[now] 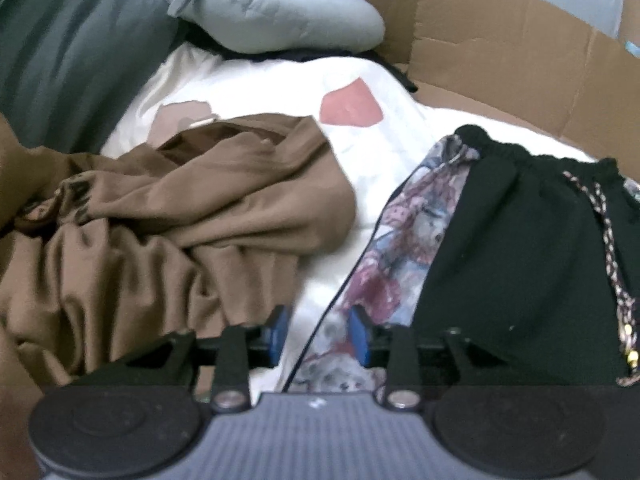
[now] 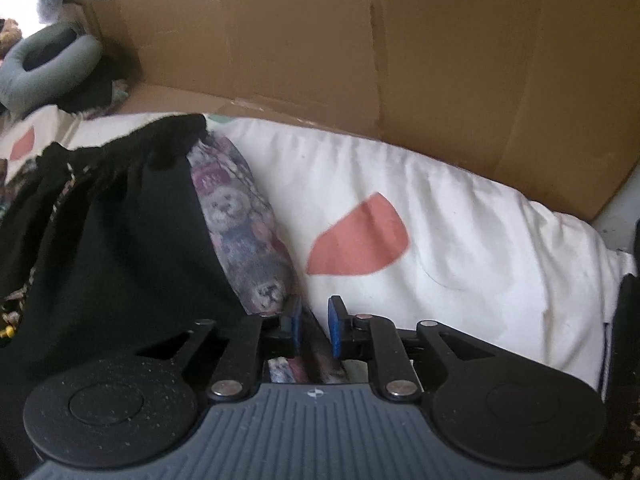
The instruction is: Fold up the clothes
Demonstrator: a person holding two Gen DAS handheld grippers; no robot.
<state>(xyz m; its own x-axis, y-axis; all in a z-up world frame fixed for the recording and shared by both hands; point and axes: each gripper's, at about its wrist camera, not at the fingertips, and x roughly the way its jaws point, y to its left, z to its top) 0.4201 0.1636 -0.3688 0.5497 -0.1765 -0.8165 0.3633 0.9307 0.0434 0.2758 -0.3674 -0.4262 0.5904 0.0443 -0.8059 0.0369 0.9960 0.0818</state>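
Black shorts (image 1: 516,248) with teddy-bear print side panels (image 1: 416,232) and a braided drawstring (image 1: 608,236) lie flat on a white sheet (image 1: 372,208). My left gripper (image 1: 320,334) stands open over the shorts' left edge, and its blue pads (image 1: 279,332) do not press the cloth. In the right wrist view the same shorts (image 2: 112,248) lie at left with a print panel (image 2: 244,232) along their right side. My right gripper (image 2: 315,326) is open by a narrow gap over that right edge, with a strip of cloth lying between the pads.
A crumpled brown garment (image 1: 168,232) lies to the left of the shorts. Cardboard walls (image 2: 400,80) stand behind the bed. A grey neck pillow (image 1: 276,12) and a dark green cushion (image 1: 68,48) sit at the far left. The white sheet (image 2: 460,240) carries pink shapes.
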